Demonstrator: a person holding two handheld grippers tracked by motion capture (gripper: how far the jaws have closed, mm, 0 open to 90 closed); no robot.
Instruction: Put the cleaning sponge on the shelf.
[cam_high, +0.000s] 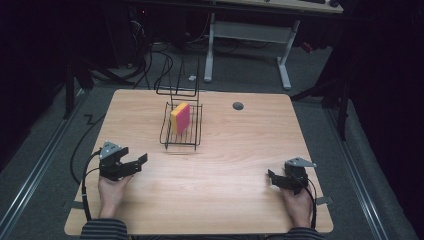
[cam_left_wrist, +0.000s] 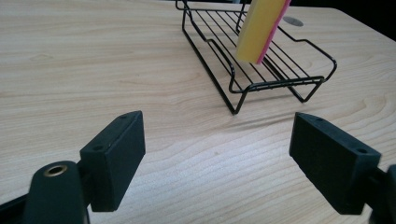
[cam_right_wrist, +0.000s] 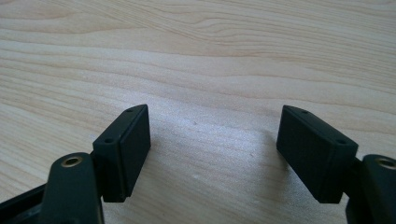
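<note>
Yellow-and-pink, the sponge (cam_high: 180, 118) is seen from above standing on edge in the rack (cam_high: 181, 138), at one o'clock from the left gripper (cam_high: 134, 163); the right gripper (cam_high: 273, 179) lies well apart. In both gripper views the jaws are spread, empty. A careless grab could tip the light rack (cam_left_wrist: 261, 74).

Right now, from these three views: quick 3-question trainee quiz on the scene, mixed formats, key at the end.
1. True or false: the sponge lies flat on the table beside the wire rack.
2. Multiple choice: the left tool is A) shut on the sponge, B) open with nothing between its jaws, C) gripping the rack.
3. Short answer: which tool is nearer the rack, the left one or the right tool?

Key:
1. False; it stands on edge inside the rack.
2. B.
3. The left tool; the left gripper view looks toward the rack.
</note>
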